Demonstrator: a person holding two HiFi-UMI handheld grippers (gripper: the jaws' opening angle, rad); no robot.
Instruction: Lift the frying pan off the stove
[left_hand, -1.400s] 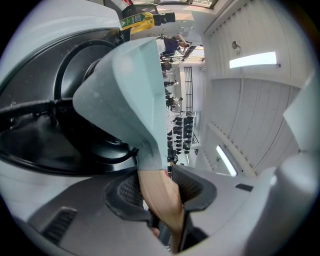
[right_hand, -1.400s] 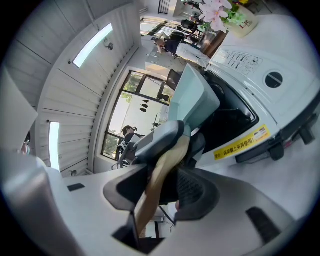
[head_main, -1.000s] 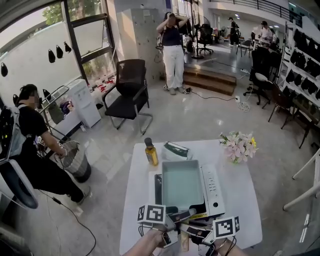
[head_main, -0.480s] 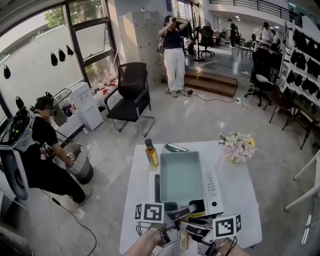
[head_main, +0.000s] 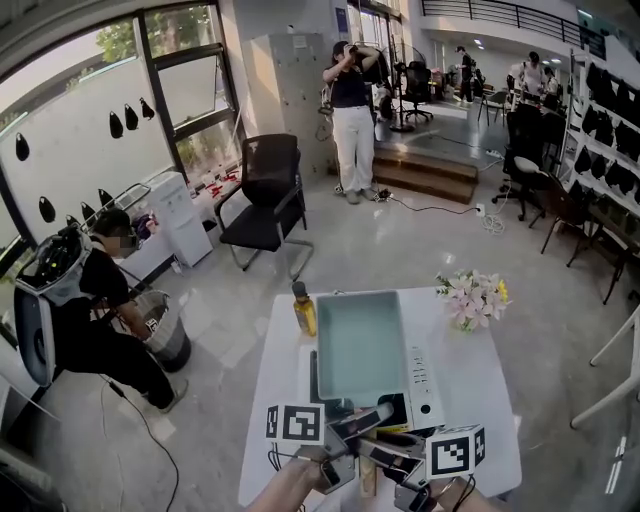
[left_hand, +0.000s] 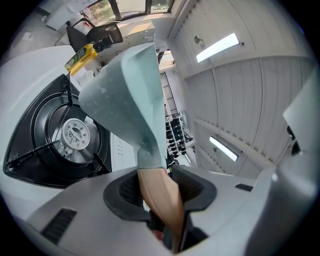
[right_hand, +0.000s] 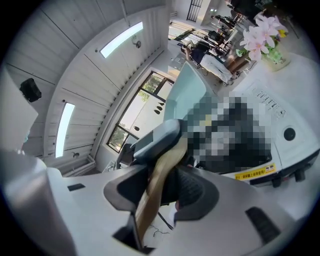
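Holding the frying pan (head_main: 360, 345) at centre frame, apparently raised off the stove (head_main: 428, 372). My left gripper (left_hand: 161, 189) and right gripper (right_hand: 165, 187) both clamp its wooden handle (left_hand: 162, 207). The pan's long axis runs away toward the frame top, and the left gripper appears nearer.

Your frying pan (head_main: 360, 345) shows pale mint green, its wooden handle (left_hand: 160, 200) light tan. The stove (head_main: 424, 376) is white with a yellow warning strip, its burner well (left_hand: 30, 145) black around a silver cap (left_hand: 75, 134). Black-and-white square patterns cover your marker cubes (head_main: 297, 423). The bottle (head_main: 304, 314) is yellow, the flowers (head_main: 472, 296) pink and white, the table (head_main: 485, 405) white.
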